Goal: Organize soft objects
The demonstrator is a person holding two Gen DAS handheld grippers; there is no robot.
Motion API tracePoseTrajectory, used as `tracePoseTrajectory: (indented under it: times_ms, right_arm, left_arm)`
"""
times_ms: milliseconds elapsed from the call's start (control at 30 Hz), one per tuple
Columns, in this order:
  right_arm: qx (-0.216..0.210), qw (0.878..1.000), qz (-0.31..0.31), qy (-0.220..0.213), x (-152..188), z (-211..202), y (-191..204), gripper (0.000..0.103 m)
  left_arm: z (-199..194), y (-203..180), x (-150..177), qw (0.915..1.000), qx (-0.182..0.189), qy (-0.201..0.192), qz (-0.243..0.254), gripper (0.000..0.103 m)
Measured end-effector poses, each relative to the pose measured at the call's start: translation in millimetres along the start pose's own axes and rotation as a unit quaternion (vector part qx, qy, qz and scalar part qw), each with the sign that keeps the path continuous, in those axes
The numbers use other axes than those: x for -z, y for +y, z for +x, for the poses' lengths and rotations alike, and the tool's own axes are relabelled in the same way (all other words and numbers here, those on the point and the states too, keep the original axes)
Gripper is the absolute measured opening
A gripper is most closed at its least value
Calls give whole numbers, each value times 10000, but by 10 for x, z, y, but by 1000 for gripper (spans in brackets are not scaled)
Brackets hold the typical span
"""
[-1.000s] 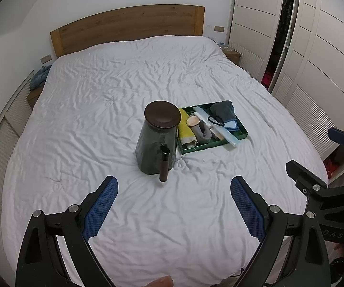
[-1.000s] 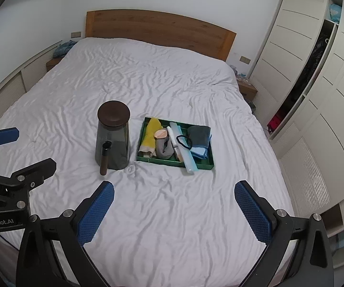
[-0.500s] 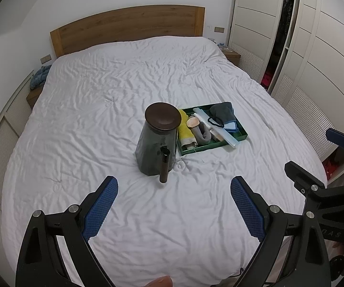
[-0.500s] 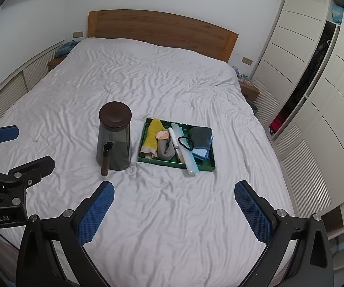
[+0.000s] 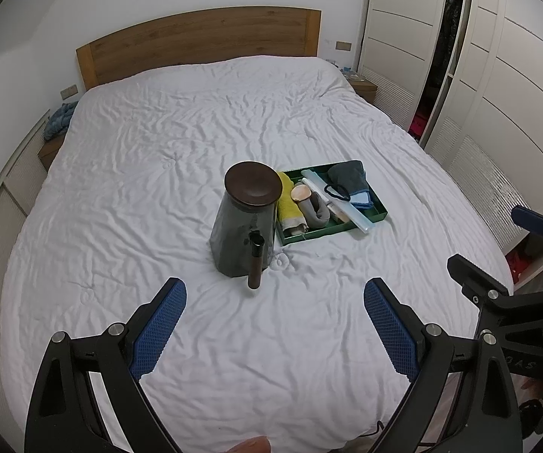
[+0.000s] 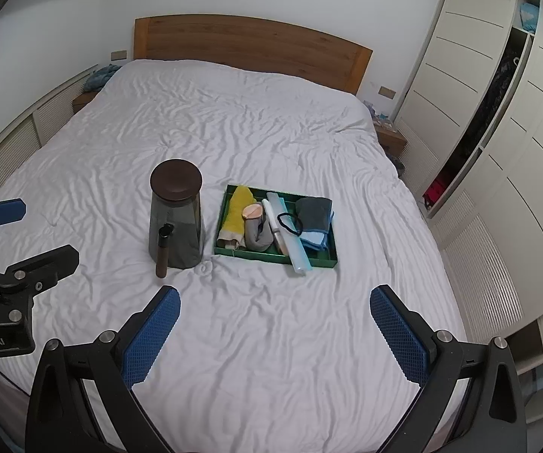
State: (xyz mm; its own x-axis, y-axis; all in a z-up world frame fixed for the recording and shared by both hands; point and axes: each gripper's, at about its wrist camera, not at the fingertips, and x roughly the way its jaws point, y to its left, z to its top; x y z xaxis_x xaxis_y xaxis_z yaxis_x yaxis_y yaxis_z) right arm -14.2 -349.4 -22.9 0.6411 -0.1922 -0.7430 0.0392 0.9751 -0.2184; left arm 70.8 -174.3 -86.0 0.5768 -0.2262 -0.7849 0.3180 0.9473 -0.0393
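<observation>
A green tray lies mid-bed. It holds a yellow cloth, a grey rolled sock, a clear flat tube, a black hair tie and folded grey and blue cloths. Left of the tray stands a dark jar with a brown lid, a small dark cylinder in front of it. My left gripper and right gripper hover open over the bed's near end, both empty.
The white wrinkled duvet covers a large bed with a wooden headboard. White wardrobes line the right side, one door ajar. Nightstands flank the headboard; blue fabric lies on the left one.
Both grippers have crept slightly forward toward the jar and tray; both stay open and empty. Nothing on the bed has moved.
</observation>
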Motion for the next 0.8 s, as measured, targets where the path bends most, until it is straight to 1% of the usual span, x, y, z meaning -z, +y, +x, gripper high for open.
tracePoseTrajectory:
  times_ms: [500, 800]
  right_arm:
    - [-10, 10000, 9, 15, 5, 25, 12, 103]
    - [-34, 10000, -30, 29, 26, 29, 76, 103]
  left_arm:
    - [-44, -43, -1, 10000, -23, -23, 35, 92]
    - [-72, 25, 6, 10000, -18, 1, 35, 92]
